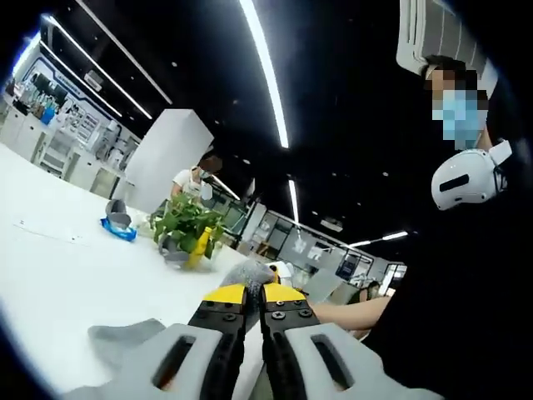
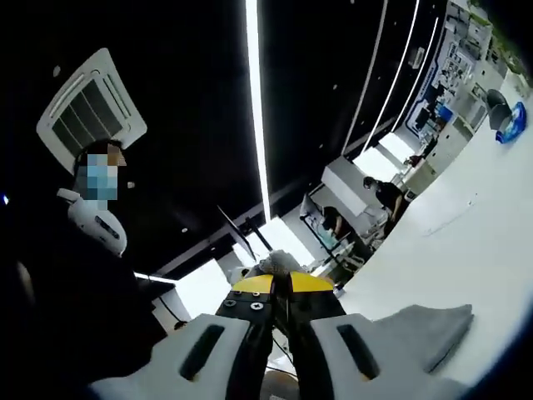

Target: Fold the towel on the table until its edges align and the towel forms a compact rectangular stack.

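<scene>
Left gripper view: potted plant (image 1: pixel 187 227); both grippers (image 1: pixel 254 293) (image 2: pixel 281 283) pinch towel (image 2: pixel 416 333).

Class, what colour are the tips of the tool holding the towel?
Yellow, on black jaws. The left tool shows it best in the left gripper view, pinching the grey towel.

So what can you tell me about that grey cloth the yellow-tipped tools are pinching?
The grey towel is soft, matte fabric. The left gripper and right gripper each clamp a bunched bit of its edge between yellow-tipped jaws, lifting it. The rest hangs in loose folds beside the jaws, over the white table. It is not yet a neat stack.
</scene>
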A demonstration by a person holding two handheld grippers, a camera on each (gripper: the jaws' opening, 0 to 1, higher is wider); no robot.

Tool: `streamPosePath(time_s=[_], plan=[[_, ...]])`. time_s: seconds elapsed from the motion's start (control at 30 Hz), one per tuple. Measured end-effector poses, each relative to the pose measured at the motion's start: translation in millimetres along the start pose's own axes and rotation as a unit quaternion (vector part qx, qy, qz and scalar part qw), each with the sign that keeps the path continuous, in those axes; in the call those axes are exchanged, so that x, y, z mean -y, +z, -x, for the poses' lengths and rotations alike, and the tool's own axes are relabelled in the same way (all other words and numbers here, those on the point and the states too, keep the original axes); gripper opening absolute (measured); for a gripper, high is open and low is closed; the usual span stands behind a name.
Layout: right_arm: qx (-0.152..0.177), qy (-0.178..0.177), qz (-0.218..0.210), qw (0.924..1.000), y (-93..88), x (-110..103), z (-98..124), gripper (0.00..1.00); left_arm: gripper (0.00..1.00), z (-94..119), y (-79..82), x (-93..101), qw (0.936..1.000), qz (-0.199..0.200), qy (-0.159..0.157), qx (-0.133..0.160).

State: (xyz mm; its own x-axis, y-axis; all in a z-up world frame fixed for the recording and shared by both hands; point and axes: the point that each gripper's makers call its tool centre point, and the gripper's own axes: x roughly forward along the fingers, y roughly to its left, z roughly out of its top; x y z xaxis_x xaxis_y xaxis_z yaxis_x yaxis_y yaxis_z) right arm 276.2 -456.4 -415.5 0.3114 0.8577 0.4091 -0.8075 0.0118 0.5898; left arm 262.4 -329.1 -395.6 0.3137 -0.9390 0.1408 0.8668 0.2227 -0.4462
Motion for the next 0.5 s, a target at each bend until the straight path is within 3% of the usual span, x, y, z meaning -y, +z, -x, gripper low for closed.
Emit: streamPosePath(time_s=[0.13,0.23,0.37,0.5], plan=[[0.001,0.014,-0.003,0.9999,1.3,-5,0,0.01,0.05,2,0.9,5.2,1.0,0.003,-0.008,-0.003],[-0.014,-0.001,0.0,0.9999,-4.6,2,1,0.01,0.05,5,-4.0,0.0,0.9999,0.013,-0.001,-0.009],[-0.043,-0.052,-0.004,0.9978,-16.5,23,7,0.01,0.05,10,-20.8,-23.5,0.9982,0.038,0.04,-0.026],[-0.099,-0.141,0.023,0.9849,-36.0,57,19,0.01,0.05,15,-43.5,-57.3,0.9914,0.033,0.11,-0.062]])
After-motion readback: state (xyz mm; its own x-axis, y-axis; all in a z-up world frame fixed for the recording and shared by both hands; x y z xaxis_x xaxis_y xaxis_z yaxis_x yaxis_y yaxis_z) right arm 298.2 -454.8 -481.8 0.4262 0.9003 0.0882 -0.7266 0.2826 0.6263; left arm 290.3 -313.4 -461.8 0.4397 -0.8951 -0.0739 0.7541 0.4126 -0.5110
